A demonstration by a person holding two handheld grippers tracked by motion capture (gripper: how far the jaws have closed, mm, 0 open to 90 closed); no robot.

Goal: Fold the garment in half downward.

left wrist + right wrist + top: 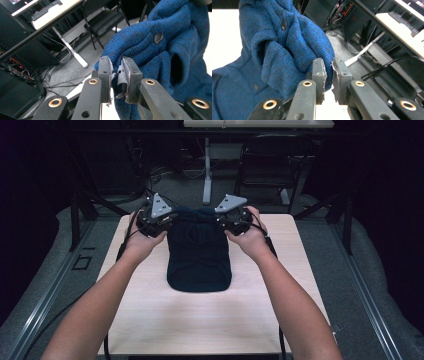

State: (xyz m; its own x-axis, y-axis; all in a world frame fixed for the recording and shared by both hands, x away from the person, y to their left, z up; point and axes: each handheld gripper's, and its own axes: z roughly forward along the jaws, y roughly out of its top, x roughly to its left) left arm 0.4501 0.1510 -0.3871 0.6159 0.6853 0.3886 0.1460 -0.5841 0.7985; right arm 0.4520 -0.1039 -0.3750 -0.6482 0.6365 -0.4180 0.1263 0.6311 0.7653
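Note:
A dark blue knitted garment [199,255] with buttons lies folded on the light wooden table [150,315]. Its far edge is lifted off the table. At that edge's left corner my left gripper [161,222] is shut on the garment. In the left gripper view the jaws pinch a fold of the blue knit [150,50] between the left gripper [117,71] pads. My right gripper [231,220] is shut on the right corner. The right gripper view shows the blue knit [287,45] bunched and clamped by the right gripper [329,72].
Beyond the table's far edge stand a black folding chair [272,165] and a white desk leg [206,175], with cables on the grey floor. Metal rails [45,305] run along both sides of the table. Bare tabletop lies in front of the garment.

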